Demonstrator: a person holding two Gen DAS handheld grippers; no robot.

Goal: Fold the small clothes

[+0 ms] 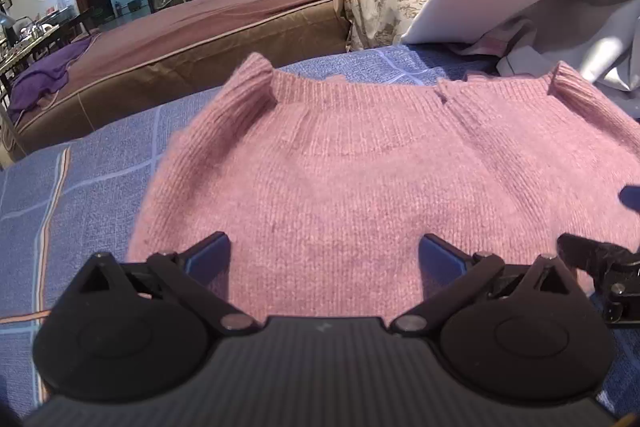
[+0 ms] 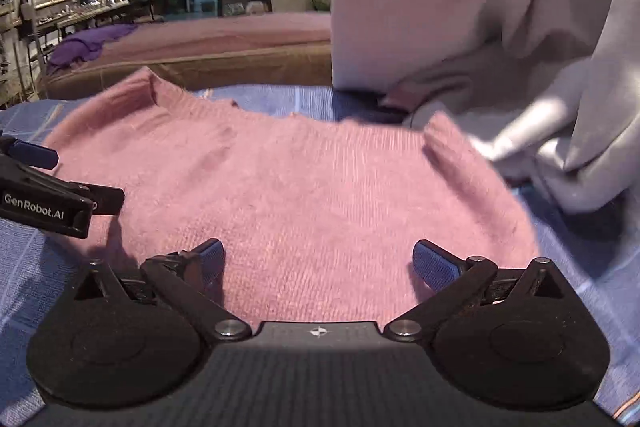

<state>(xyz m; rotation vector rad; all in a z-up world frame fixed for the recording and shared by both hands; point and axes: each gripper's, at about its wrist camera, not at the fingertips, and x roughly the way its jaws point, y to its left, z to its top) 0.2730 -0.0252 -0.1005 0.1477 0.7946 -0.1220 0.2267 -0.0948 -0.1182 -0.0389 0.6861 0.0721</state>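
Left gripper (image 1: 324, 255) & right gripper (image 2: 318, 261) both have jaws wide apart, holding nothing, over the pink sweater (image 1: 360, 167) lying flat on the blue bed cover (image 1: 80, 187), so a grab w/ only the top layer could bunch it up.

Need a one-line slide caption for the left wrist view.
Open left tongs poised over a pink knit sweater spread on a blue checked sheet.

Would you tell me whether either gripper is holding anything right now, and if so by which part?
Nothing is held. The left gripper and right gripper both stand open over the pink sweater.
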